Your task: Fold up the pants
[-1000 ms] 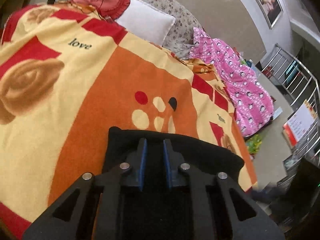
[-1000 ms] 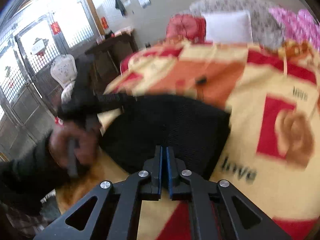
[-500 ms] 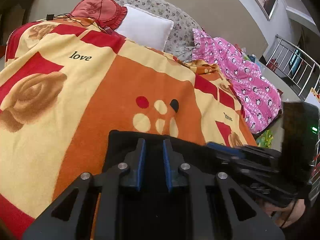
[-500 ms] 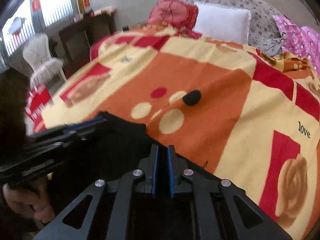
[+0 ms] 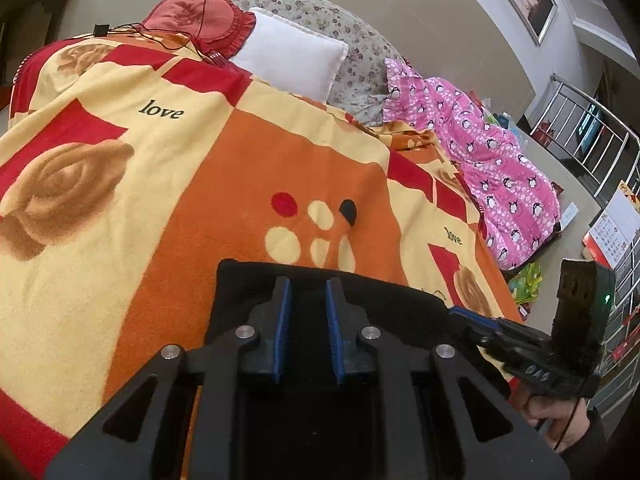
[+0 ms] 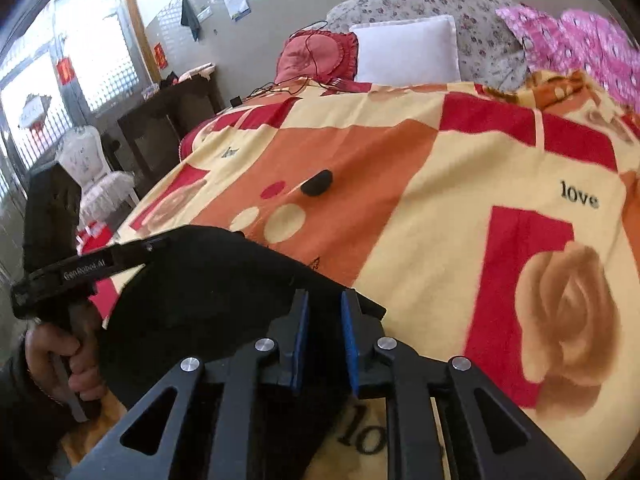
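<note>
The black pants (image 5: pixel 392 300) lie folded into a compact dark block on the orange and yellow blanket (image 5: pixel 200 184), at the near edge of the bed. My left gripper (image 5: pixel 306 292) hovers over the block with its jaws slightly apart and nothing between them. In the right wrist view the pants (image 6: pixel 208 292) fill the lower left. My right gripper (image 6: pixel 323 300) is over their right edge, jaws slightly apart and empty. Each view shows the other gripper: the right one (image 5: pixel 472 314) at the block's right side, the left one (image 6: pixel 154 242) at its left.
A white pillow (image 5: pixel 292 60), a red cushion (image 5: pixel 200 16) with a black cable, and a pink penguin-print cloth (image 5: pixel 492 168) lie at the bed's far end. A dark cabinet (image 6: pixel 168 128) and white chair (image 6: pixel 96 168) stand left of the bed. A metal railing (image 5: pixel 592 136) is right.
Both grippers have opened a little; the right one was shut a second ago. The right gripper swung from the left side to the pants' right edge. The pants stay flat.
</note>
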The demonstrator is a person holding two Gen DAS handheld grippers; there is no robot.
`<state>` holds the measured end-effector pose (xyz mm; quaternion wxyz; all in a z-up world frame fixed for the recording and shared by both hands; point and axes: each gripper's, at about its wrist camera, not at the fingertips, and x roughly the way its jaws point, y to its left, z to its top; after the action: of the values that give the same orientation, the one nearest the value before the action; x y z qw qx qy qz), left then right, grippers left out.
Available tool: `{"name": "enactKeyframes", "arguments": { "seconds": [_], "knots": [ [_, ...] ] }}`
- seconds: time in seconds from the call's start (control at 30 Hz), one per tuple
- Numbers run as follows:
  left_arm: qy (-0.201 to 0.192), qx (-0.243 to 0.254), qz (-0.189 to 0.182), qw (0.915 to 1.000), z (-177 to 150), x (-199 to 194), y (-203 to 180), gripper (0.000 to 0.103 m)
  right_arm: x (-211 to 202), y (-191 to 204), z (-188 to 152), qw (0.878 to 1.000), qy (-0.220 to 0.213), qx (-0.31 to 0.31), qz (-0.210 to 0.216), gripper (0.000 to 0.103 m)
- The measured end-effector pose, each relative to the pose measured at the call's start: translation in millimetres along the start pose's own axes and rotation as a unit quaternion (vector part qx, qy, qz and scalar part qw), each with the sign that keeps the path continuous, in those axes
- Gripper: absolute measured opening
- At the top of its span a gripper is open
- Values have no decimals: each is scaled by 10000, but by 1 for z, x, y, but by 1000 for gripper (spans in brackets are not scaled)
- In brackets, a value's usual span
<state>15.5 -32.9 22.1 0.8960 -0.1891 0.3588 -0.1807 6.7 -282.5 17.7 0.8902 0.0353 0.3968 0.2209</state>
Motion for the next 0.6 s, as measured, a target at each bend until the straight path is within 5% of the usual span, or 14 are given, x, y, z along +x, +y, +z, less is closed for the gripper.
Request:
{"name": "enactKeyframes", "arguments": {
  "seconds": [0.1,0.23,0.33,0.37,0.6],
  "knots": [
    [-4,-12,-8,10000,0,0,0,15,-22,6,1,9998,-85,56,-157,21],
    [-6,-5,-6,10000,0,1,1,16,-55,47,-13,9981,-145,-598,1,21],
    [-6,-15,-25,10000,0,1,0,16,-39,72,-43,9869,510,-1418,-582,19],
    [-5,-19,-25,10000,0,1,0,16,-40,73,-52,9856,248,-1540,-659,19],
    [-4,-19,-26,10000,0,1,0,16,-42,47,-52,9965,-30,-819,-154,23]
  ]
}}
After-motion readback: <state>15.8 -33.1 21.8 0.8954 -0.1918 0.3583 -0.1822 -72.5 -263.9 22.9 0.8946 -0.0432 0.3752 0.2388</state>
